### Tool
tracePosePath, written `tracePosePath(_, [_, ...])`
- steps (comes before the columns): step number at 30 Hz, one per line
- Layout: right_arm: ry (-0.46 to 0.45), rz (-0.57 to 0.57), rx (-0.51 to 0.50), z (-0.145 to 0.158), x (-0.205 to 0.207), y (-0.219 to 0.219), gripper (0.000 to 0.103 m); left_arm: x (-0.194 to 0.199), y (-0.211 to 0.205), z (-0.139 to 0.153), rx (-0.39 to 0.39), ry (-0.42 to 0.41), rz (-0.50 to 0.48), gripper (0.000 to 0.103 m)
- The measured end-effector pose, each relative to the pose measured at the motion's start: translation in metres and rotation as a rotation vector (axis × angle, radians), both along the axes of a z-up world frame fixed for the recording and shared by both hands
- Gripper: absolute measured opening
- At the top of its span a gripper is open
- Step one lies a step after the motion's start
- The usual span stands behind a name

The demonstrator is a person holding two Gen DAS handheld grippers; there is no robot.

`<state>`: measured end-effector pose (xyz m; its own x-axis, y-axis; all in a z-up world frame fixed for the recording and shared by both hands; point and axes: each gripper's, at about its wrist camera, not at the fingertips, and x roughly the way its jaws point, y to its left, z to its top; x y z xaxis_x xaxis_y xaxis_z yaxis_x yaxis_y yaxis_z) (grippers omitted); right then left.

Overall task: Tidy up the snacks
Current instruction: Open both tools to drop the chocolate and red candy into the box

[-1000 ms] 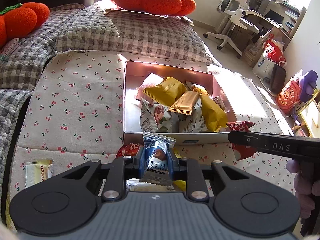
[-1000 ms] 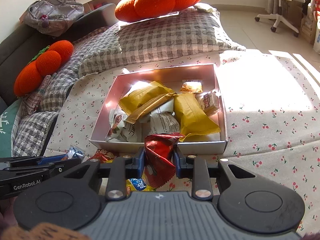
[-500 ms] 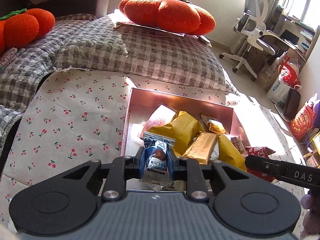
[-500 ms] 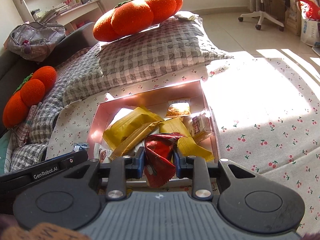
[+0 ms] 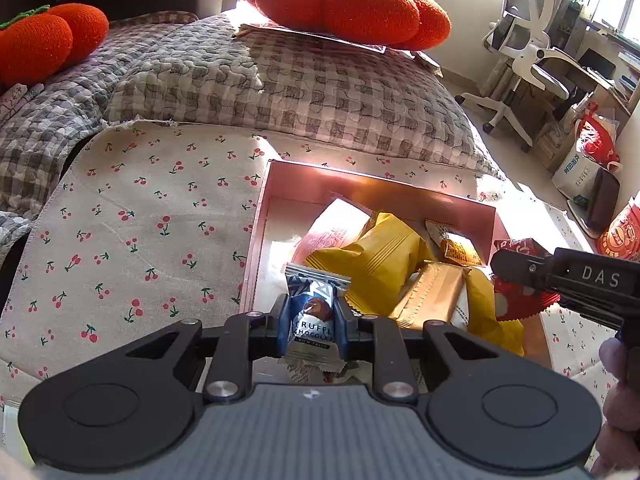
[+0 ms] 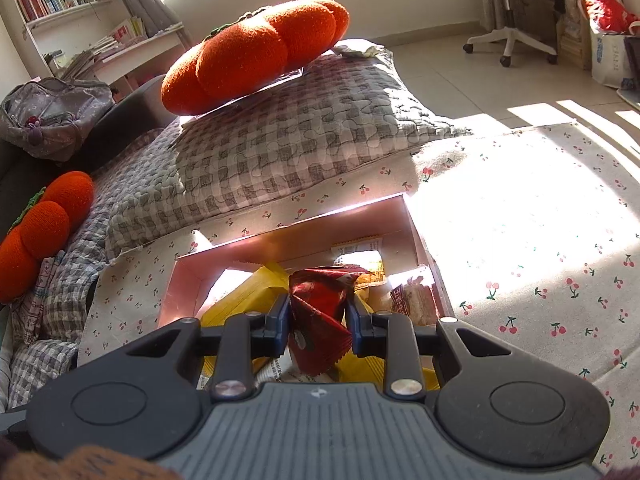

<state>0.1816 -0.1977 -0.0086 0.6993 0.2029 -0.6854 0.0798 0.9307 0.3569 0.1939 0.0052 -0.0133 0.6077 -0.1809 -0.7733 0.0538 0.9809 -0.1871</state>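
Observation:
A pink open box (image 5: 256,216) (image 6: 180,280) sits on the cherry-print cloth and holds several yellow and gold snack packets (image 5: 372,256). My left gripper (image 5: 312,320) is shut on a blue truffle chocolate packet (image 5: 314,312), held over the box's near left part. My right gripper (image 6: 318,316) is shut on a red snack packet (image 6: 320,304), held over the box's right part. In the left wrist view the right gripper's finger (image 5: 560,280) and the red packet (image 5: 516,300) show at the right.
The cherry-print cloth (image 5: 140,240) covers the surface. A grey checked cushion (image 5: 312,80) with an orange pumpkin pillow (image 5: 344,4) lies behind the box. Another pumpkin pillow (image 5: 44,44) is at the far left. A white office chair (image 5: 524,52) and bags stand at the right.
Both grippers moved forward from the box's near edge to above its inside, each still holding its packet. The loose packets in front of the box have dropped out of view.

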Motion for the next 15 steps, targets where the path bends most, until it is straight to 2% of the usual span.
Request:
tracePosePath(5, [-0.025, -0.008, -0.011, -0.0045, 0.0053, 0.0049, 0.028, 0.0014, -0.0043, -0.0002, 0.003, -0.017, 0.004, 0.029])
tracePosePath(7, [-0.034, -0.023, -0.011, -0.0058, 0.0055, 0.0053, 0.032, 0.0005, -0.0059, -0.0001, 0.020, -0.026, -0.005, 0.031])
tracePosePath(9, [-0.035, -0.028, -0.015, -0.0058, 0.0046, 0.0045, 0.041, -0.0003, -0.0065, -0.0002, 0.041, -0.033, -0.019, 0.036])
tracePosePath(11, [-0.035, -0.027, -0.006, -0.0045, 0.0042, 0.0026, 0.046, -0.0011, -0.0058, -0.0001, 0.048, -0.032, -0.022, 0.046])
tracePosePath(13, [-0.039, -0.026, -0.007, -0.0016, 0.0019, 0.0008, 0.056, -0.0026, -0.0050, -0.0003, 0.048, -0.026, -0.026, 0.051])
tracePosePath(15, [-0.044, -0.027, -0.014, 0.0013, -0.0009, 0.0001, 0.061, -0.0049, -0.0061, 0.0004, 0.058, -0.025, -0.032, 0.056])
